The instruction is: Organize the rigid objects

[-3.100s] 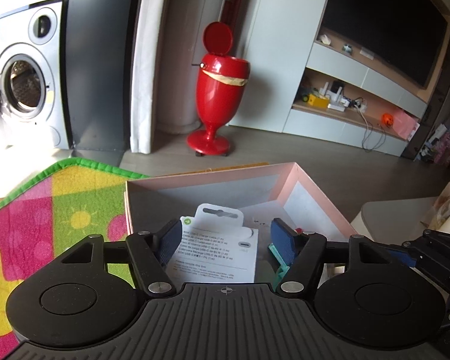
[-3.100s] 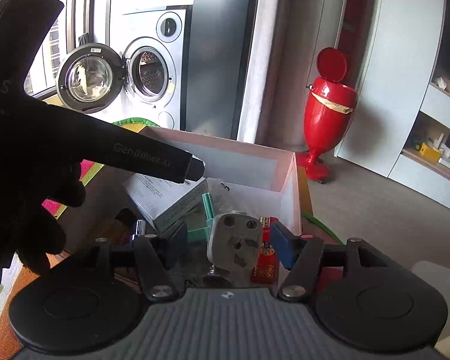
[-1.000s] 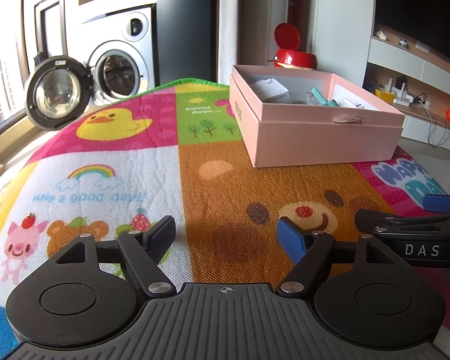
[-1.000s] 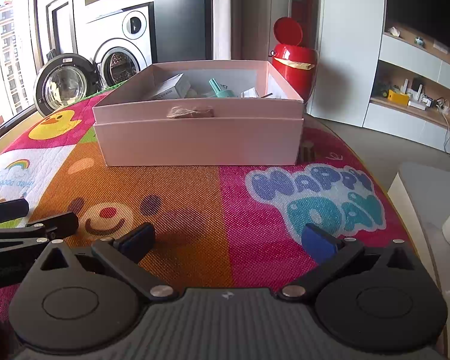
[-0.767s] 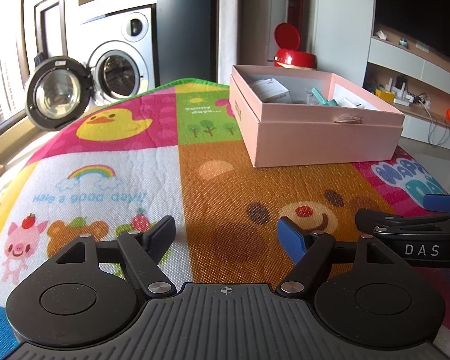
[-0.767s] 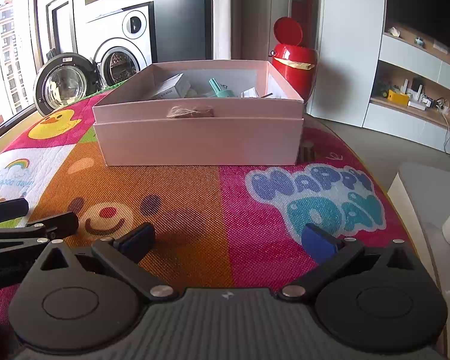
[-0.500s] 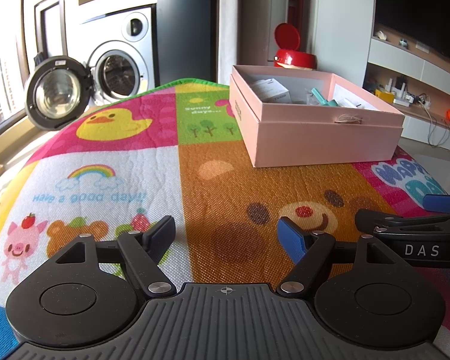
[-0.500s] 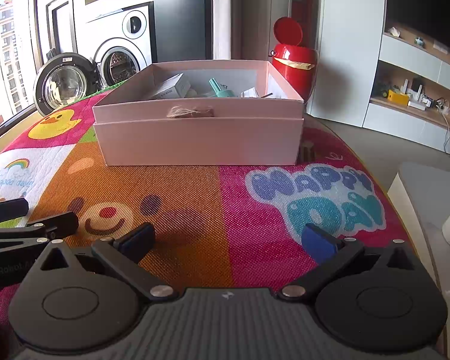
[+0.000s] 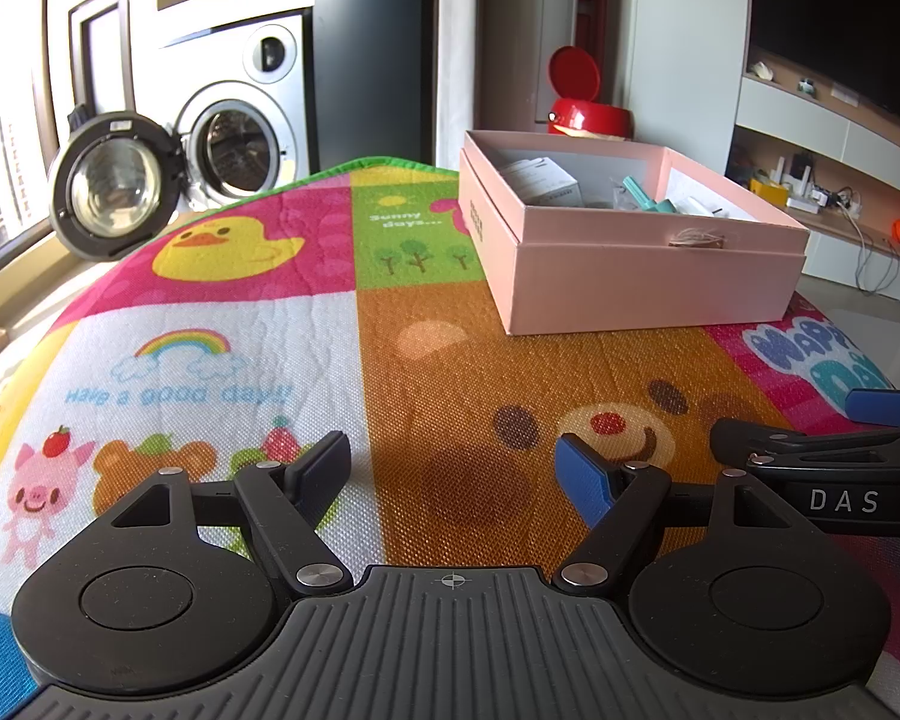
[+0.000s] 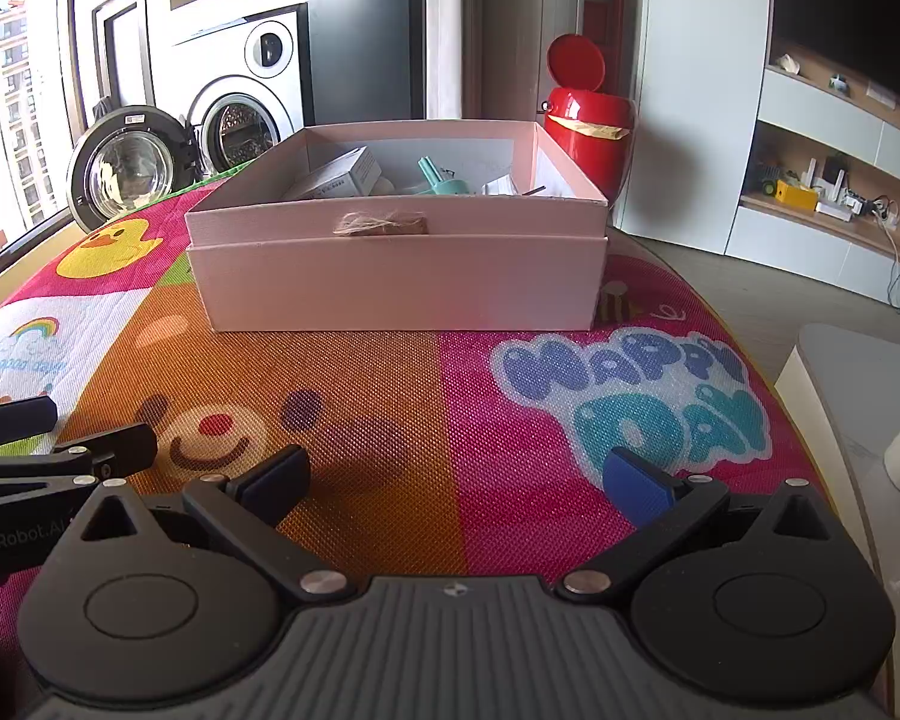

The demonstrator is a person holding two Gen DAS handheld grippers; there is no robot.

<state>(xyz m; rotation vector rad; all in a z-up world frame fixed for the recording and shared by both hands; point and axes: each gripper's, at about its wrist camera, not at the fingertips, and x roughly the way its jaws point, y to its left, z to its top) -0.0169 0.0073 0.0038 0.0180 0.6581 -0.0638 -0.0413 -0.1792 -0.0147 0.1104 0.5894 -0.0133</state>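
Pink box: open-topped, rigid card, standing on a patterned play mat; a twine tuft with a tag sits on its near rim. Position: straight ahead of the right gripper and well apart from it; ahead and to the right of the left gripper, also well apart.

Contents of box, seen over the rim: white carton at the left, tilted; teal plastic item near the middle; white packet at the right. Further contents too hidden to tell. The carton and teal item also show in the left wrist view, inside the box.

Left gripper: jaws spread wide, holding nothing, low over the mat's orange bear panel.

Right gripper: jaws spread wide, holding nothing, low over the seam between the orange and pink panels. Each gripper shows at the edge of the other's view: the right one at the far right, the left one at the far left.

Surroundings: washing machine with its round door swung open; red pedal bin with lid raised, behind the box; wall shelving with small items.
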